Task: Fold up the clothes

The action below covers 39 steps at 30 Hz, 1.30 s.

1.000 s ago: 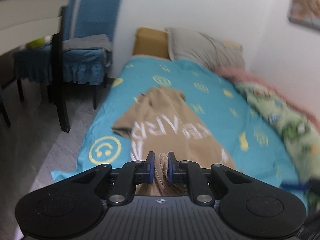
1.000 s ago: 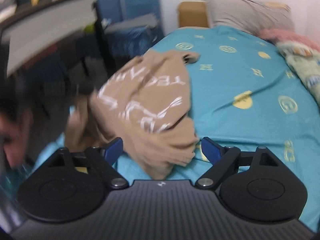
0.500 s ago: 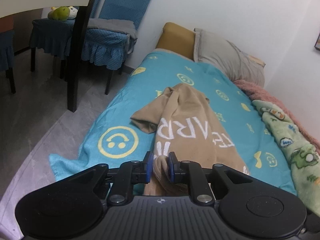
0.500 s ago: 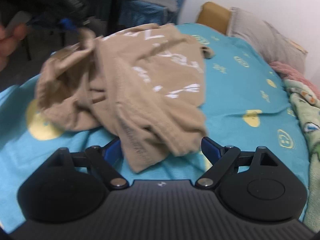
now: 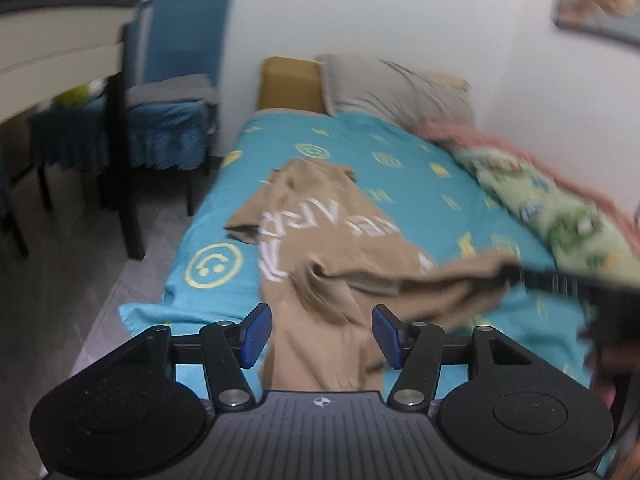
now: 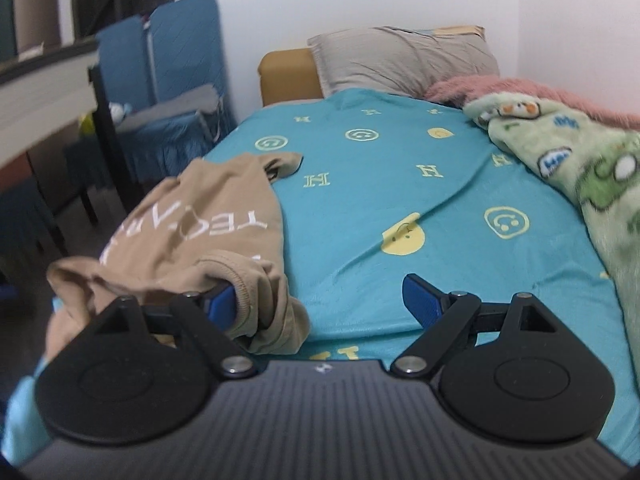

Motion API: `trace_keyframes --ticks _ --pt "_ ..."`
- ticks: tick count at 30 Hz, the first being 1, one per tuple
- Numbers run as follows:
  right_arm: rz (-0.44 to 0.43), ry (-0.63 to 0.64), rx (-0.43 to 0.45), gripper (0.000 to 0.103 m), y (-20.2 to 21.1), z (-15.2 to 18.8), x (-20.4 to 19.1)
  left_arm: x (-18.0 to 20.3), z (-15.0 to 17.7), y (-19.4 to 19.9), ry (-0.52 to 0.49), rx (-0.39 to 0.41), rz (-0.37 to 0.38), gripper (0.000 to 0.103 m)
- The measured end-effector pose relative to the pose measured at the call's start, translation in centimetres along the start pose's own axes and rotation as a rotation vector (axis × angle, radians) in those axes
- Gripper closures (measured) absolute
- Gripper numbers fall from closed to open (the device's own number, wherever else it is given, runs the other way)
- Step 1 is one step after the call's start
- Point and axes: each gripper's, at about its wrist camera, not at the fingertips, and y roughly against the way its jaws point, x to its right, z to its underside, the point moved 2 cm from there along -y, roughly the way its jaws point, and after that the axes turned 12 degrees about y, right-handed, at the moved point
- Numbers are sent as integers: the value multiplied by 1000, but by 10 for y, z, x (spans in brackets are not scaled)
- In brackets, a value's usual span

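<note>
On the turquoise bedsheet printed with yellow smiley faces [image 5: 420, 184], a crumpled tan cotton T-shirt with white lettering [image 5: 320, 240] lies along the sheet's chair-side edge, its hem bunched at the near end. Left tongs [image 5: 320, 334]: jaws opening, tan cloth lying between the blue pads but neither pad pressing it; judged a release so the fabric can settle. Right tongs [image 6: 318, 300]: spread wide, holding nothing; the shirt's ribbed edge drapes against the left-hand pad only, bare sheet under the rest of the gap. Shirt not yet flat, so no fold is possible; likely next need is a fresh grip on hem or shoulders to spread it. Green cartoon blanket [image 6: 580, 168] lies on the sheet's far side, well apart from the shirt.
</note>
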Motion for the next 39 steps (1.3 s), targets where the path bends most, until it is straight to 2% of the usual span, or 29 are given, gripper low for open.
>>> trace_keyframes --ticks 5,7,8,9,11,14,16,18,19,22,24,26,29,32,35,37,39 --pt "-1 -20 6 16 1 0 4 29 27 -36 -194 -71 -98 46" --pt "2 -13 2 16 -1 2 4 30 34 -45 -233 -85 -138 61" --pt "6 -10 -2 16 -2 3 4 27 35 -46 -228 -96 -149 83" --pt "11 -8 -6 16 -3 3 5 20 34 -45 -202 -106 -144 97" --pt "22 -19 -15 16 -4 5 9 -2 25 -31 -77 -108 -107 97" --pt "28 -60 -31 16 -6 8 17 -44 9 -5 161 -86 -99 98" --pt "23 -88 -42 16 -7 10 20 -58 6 6 243 -89 -95 95" --pt "11 -100 -44 16 -7 11 19 -69 4 15 303 -96 -90 84" --pt "10 -99 -45 16 -7 11 19 -71 4 19 315 -96 -89 82" --pt "9 -85 -46 16 -5 11 16 -60 4 24 257 -85 -96 72" --pt "3 -83 -52 16 -5 11 14 -52 5 27 215 -79 -102 47" --pt "0 -83 -57 16 -6 11 14 -47 7 28 185 -74 -106 37" --pt "-3 -82 -65 16 -8 12 13 -42 8 24 181 -67 -71 27" --pt "-11 -84 -73 16 -10 13 12 -37 5 15 201 -54 -36 21" --pt "-20 -78 -80 16 -11 14 10 -31 1 -5 216 -53 -49 21" --pt "-24 -70 -83 16 -12 16 8 -26 1 -20 204 -53 -104 21" --pt "-24 -61 -86 16 -12 17 7 -23 4 -34 166 -67 -212 23"
